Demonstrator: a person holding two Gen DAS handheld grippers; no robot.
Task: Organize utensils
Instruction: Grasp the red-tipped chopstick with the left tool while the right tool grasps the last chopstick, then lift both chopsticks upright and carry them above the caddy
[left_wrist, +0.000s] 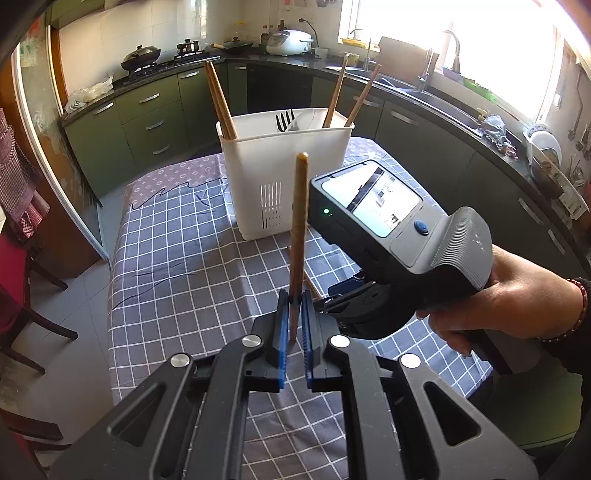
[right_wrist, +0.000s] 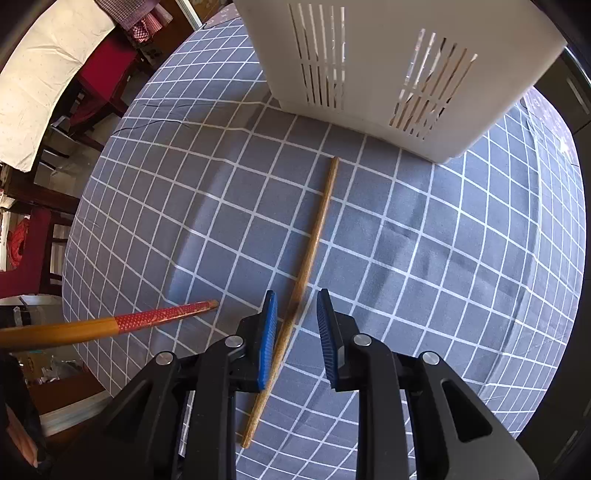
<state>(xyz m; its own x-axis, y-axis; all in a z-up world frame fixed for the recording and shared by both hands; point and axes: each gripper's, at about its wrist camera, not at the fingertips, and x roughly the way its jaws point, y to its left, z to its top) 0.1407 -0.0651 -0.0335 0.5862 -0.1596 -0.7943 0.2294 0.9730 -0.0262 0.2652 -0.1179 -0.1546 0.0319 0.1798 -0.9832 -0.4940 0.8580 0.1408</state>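
Note:
My left gripper (left_wrist: 294, 325) is shut on a brown wooden chopstick (left_wrist: 299, 229) and holds it upright above the checked tablecloth, in front of the white utensil caddy (left_wrist: 284, 173). The caddy holds several chopsticks (left_wrist: 221, 99) and a black fork (left_wrist: 284, 120). In the right wrist view my right gripper (right_wrist: 295, 328) is open, its jaws on either side of a second brown chopstick (right_wrist: 314, 240) that lies flat on the cloth. The held chopstick's red-patterned end (right_wrist: 162, 318) shows at the left. The caddy's slotted wall (right_wrist: 373, 74) stands just beyond.
The table (left_wrist: 177, 266) has a grey checked cloth. The right gripper's body and the hand (left_wrist: 509, 306) fill the right of the left wrist view. Dark red chairs (left_wrist: 22, 295) stand left of the table. Green kitchen cabinets (left_wrist: 147, 122) and a sink counter run behind.

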